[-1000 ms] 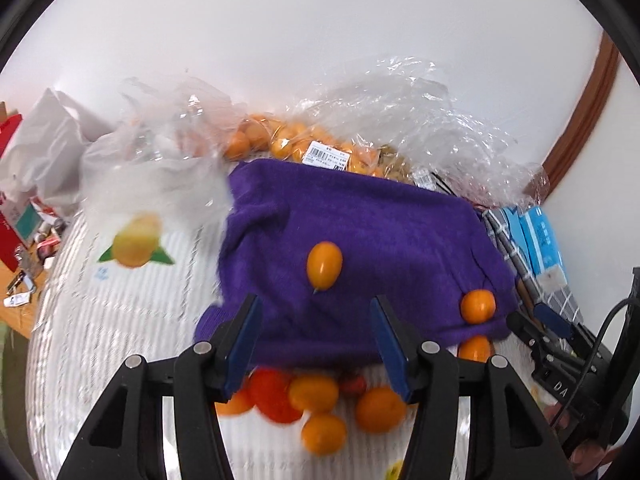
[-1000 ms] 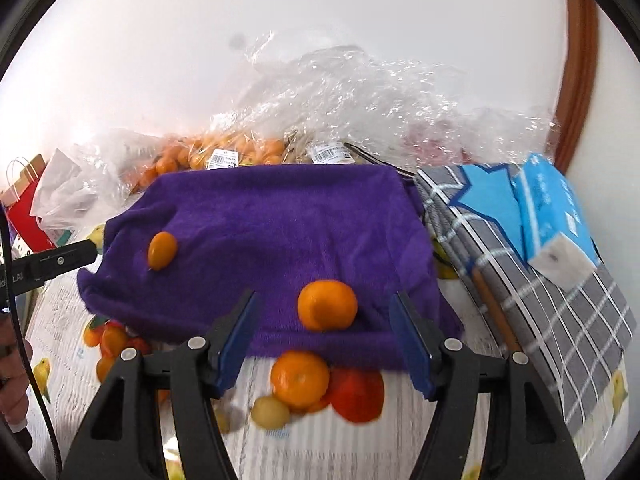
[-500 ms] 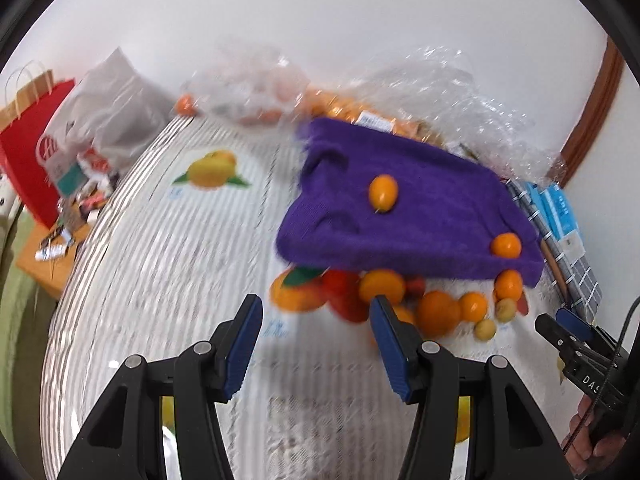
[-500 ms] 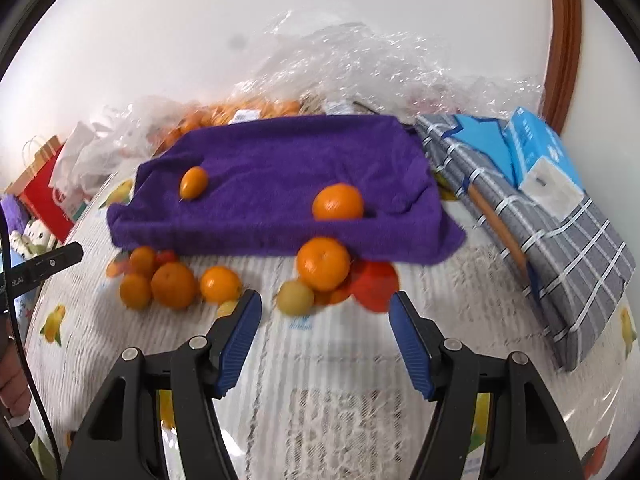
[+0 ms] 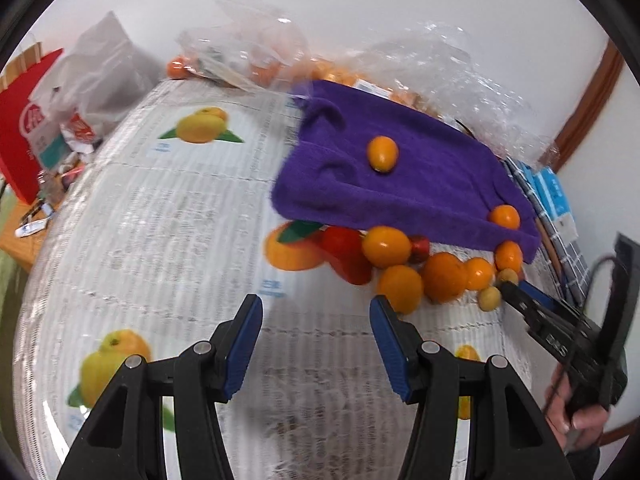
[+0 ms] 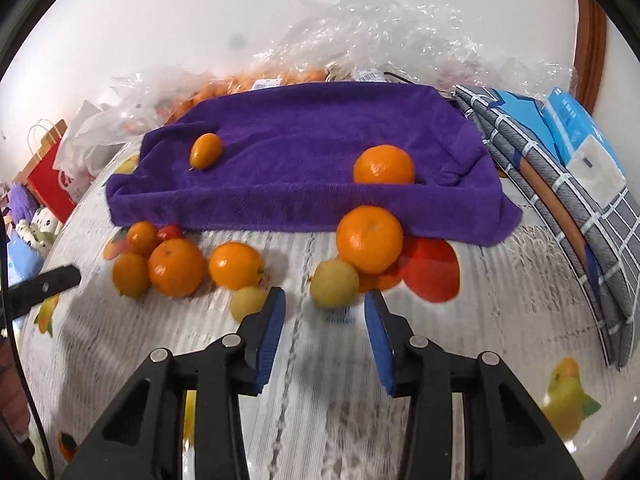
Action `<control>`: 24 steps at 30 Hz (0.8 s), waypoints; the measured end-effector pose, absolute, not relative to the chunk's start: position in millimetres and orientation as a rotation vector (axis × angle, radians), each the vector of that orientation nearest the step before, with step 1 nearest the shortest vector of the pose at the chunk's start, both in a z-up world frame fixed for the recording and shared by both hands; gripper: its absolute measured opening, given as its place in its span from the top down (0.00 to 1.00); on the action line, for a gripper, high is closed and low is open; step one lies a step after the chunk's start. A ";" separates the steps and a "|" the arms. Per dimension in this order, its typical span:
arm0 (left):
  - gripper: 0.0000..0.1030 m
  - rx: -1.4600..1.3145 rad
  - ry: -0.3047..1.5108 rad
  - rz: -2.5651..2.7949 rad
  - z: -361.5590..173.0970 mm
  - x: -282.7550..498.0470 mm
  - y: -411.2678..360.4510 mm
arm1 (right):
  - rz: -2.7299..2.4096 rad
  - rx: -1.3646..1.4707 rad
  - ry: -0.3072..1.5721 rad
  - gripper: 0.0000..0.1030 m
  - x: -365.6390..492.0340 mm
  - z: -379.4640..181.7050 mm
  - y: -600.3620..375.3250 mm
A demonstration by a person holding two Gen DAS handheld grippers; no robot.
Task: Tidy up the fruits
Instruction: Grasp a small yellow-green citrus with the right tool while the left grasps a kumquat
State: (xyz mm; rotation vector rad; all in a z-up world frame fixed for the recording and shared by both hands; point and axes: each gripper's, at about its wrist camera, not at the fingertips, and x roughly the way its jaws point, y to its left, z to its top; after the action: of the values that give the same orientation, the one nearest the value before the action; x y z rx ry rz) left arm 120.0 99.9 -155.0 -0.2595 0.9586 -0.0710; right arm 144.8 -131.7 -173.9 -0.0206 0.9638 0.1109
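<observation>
White ribbed table covering printed with fruit pictures (image 6: pixel 460 360), spread beneath both pairs of jaws and reaching past them on every side. Purple plush towel (image 6: pixel 304 152), ahead of both pairs of jaws, its near edge draped down to the covering; on it a round orange mandarin (image 6: pixel 383 165) ahead of the right jaws and slightly to their right, and a small oval kumquat (image 6: pixel 205 151) ahead and well to their left. Crumpled clear plastic wrapping (image 6: pixel 380 36), beyond the towel against the white wall, with packed orange fruit under it. Folded grey checked cloth (image 6: pixel 568 208), far to the right of the right jaws. Right gripper (image 6: pixel 325 308), black with blue pads, pitched steeply down at the covering; its jaws have just been closing and stand narrow, nothing between them, with a pale yellow-green fruit (image 6: pixel 334 283) just ahead of the tips and a large mandarin (image 6: pixel 369 238) touching it beyond. Left gripper (image 5: pixel 316 312), likewise pitched down, jaws at a moderate gap and empty; the loose cluster of orange fruit (image 5: pixel 416 268) lies ahead and to their right along the towel's edge. A person's hand (image 5: pixel 576 408) grips the right tool's handle, seen at the far right of the left view.
</observation>
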 end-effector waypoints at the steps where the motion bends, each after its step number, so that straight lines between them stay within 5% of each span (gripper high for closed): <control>1: 0.48 -0.254 0.958 -0.088 -155.3 121.2 95.5 | 0.114 -0.015 0.965 0.60 149.1 -175.7 -131.6; 5: 0.48 -0.236 0.956 -0.130 -154.8 125.7 82.7 | 0.110 -0.033 0.955 0.72 153.0 -178.8 -127.9; 18: 0.48 -0.180 0.988 -0.173 -172.4 143.2 46.5 | 0.116 -0.080 0.943 0.72 117.0 -166.8 -147.4; 24: 0.69 -0.163 0.969 -0.177 -172.9 148.3 41.5 | 0.090 -0.072 0.952 0.72 104.4 -165.3 -160.6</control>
State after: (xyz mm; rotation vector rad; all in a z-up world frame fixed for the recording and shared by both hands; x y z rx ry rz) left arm 148.3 41.5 -172.9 -0.1634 0.9689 -0.1773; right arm 104.4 -160.6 -165.3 -0.0719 0.9516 0.0898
